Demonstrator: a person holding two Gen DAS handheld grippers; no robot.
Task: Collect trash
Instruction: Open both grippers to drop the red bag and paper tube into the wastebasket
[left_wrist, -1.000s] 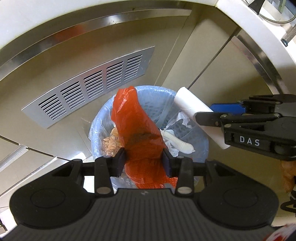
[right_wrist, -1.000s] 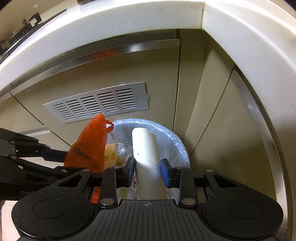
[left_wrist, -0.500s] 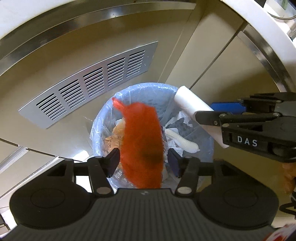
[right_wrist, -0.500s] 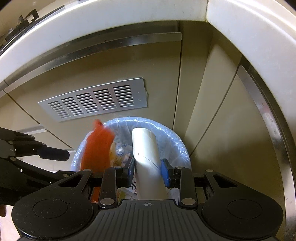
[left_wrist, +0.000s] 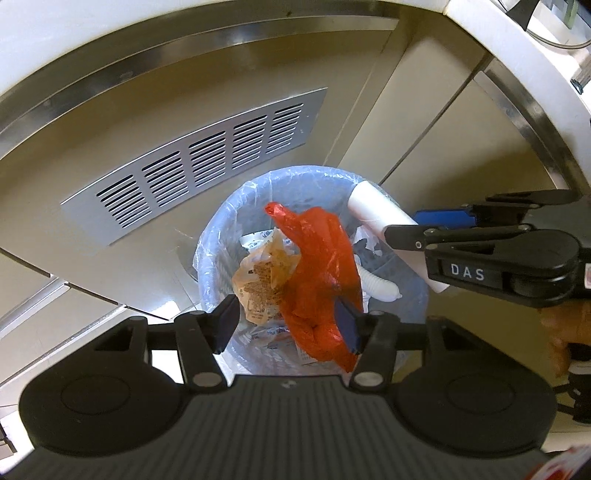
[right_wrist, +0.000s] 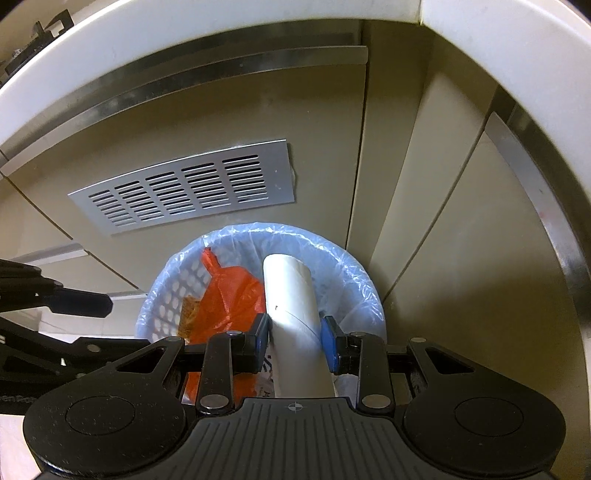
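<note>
A trash basket (left_wrist: 218, 236) lined with a pale blue bag stands on the floor against the cabinets; it also shows in the right wrist view (right_wrist: 354, 273). An orange plastic bag (left_wrist: 321, 273) lies inside it on crumpled wrappers, also seen in the right wrist view (right_wrist: 229, 295). My left gripper (left_wrist: 288, 323) is open and empty above the basket. My right gripper (right_wrist: 295, 332) is shut on a white cardboard tube (right_wrist: 291, 306) and holds it over the basket's right side; the tube also shows in the left wrist view (left_wrist: 380, 218).
Beige cabinet doors with a metal vent grille (left_wrist: 199, 166) stand right behind the basket. A white countertop edge (right_wrist: 221, 40) overhangs above. A brown printed wrapper (left_wrist: 262, 280) and a small white bottle (left_wrist: 380, 286) lie in the basket.
My left gripper opened and let go of the orange bag, which dropped into the basket. My right gripper still holds the tube in about the same place.
</note>
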